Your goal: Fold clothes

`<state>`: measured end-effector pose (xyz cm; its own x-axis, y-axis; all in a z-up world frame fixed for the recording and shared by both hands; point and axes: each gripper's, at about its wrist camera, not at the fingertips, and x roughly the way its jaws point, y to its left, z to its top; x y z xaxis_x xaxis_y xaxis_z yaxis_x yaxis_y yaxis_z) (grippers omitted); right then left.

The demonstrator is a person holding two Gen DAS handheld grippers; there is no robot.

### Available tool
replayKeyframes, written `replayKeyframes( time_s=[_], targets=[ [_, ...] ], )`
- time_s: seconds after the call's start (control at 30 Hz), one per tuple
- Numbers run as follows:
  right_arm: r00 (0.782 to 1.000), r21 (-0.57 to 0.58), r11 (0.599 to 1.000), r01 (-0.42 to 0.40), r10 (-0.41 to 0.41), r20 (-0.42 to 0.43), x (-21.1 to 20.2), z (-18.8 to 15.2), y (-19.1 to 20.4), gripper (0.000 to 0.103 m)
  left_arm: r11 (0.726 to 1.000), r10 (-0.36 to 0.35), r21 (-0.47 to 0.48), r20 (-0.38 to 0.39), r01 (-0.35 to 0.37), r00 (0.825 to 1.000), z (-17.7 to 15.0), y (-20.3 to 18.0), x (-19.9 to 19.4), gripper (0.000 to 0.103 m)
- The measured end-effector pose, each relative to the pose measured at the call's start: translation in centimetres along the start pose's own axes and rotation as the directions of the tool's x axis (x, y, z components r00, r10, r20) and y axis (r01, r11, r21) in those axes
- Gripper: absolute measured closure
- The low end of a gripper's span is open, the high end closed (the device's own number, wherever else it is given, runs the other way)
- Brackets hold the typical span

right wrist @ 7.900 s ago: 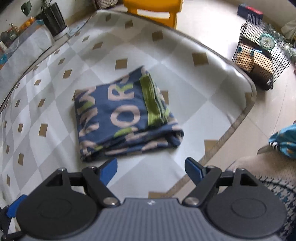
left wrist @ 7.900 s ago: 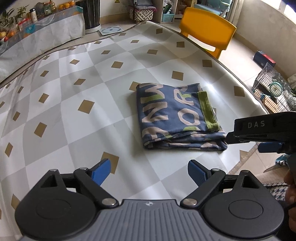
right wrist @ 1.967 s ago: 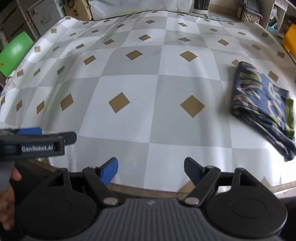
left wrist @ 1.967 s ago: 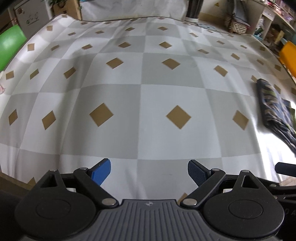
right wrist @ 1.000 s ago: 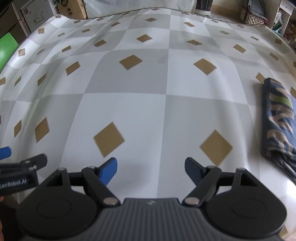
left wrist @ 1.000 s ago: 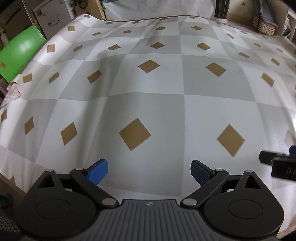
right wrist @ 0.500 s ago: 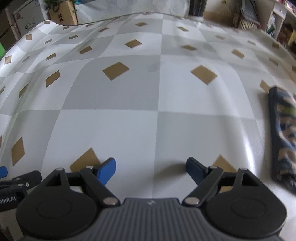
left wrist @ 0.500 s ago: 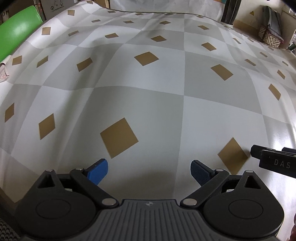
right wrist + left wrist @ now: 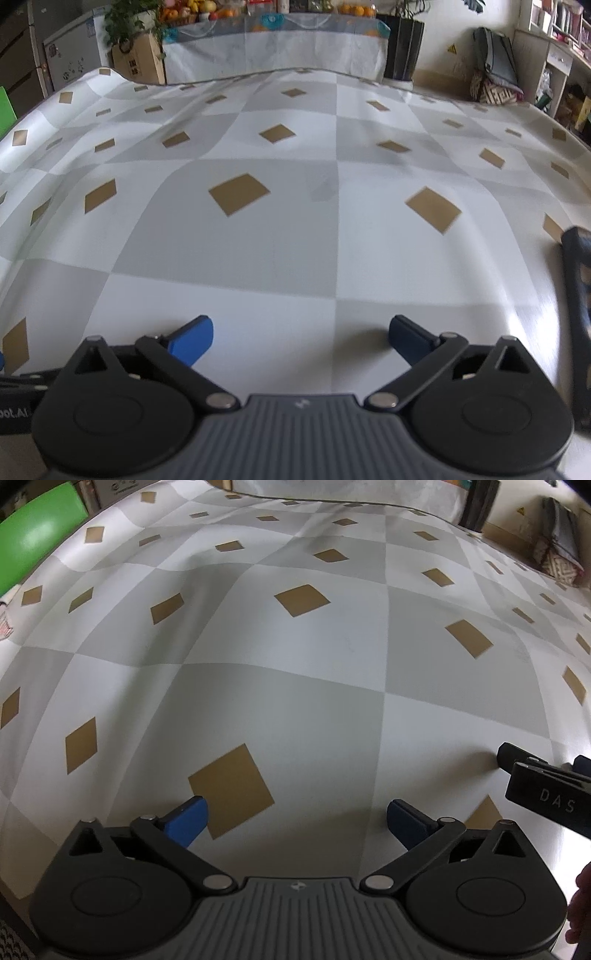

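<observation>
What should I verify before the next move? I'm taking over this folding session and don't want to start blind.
1. Left claw open and empty: ok.
2. Right claw open and empty: ok.
3. Folded garment on the checked tablecloth, at the right edge of the right wrist view: ok.
4. Fold neat and finished: cannot tell, only an edge shows.
5. Next garment to fold in view: not ok, none visible.

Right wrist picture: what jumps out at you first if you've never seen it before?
The checkered tablecloth with brown diamonds fills nearly the whole view. At the bottom, the right gripper hovers over it with its blue fingers spread wide and holding nothing. At the far right edge lies a dark blue folded garment, only partly in view.
</observation>
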<state>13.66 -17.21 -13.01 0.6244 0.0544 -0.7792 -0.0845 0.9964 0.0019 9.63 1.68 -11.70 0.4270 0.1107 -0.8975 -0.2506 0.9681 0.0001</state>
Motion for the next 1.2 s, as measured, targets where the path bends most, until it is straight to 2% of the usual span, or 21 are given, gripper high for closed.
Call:
replayKeyframes(
  time_s=[0.2, 0.5, 0.9, 1.2],
  targets=[
    [0.998, -0.018, 1.000, -0.018, 0.019, 0.067, 1.2, 0.7, 0.4, 0.001, 0.999, 0.019, -0.028, -0.019, -0.019, 1.000, 0.6, -0.2, 0.4, 0.000],
    [0.986, -0.014, 1.000, -0.012, 0.014, 0.166, 2.3, 0.9, 1.5, 0.000, 1.000, 0.006, -0.006, 0.045, -0.006, 0.999, 0.4, -0.2, 0.5, 0.000],
    [0.984, 0.001, 1.000, -0.002, 0.002, 0.176, 3.0, 1.5, 2.3, 0.000, 0.999, -0.016, 0.030, 0.077, 0.014, 0.997, 0.6, -0.5, 0.5, 0.000],
    [0.984, 0.001, 1.000, -0.002, 0.002, 0.176, 3.0, 1.5, 2.1, 0.000, 1.000, -0.014, 0.021, 0.075, 0.013, 0.997, 0.4, -0.7, 0.5, 0.000]
  ],
)
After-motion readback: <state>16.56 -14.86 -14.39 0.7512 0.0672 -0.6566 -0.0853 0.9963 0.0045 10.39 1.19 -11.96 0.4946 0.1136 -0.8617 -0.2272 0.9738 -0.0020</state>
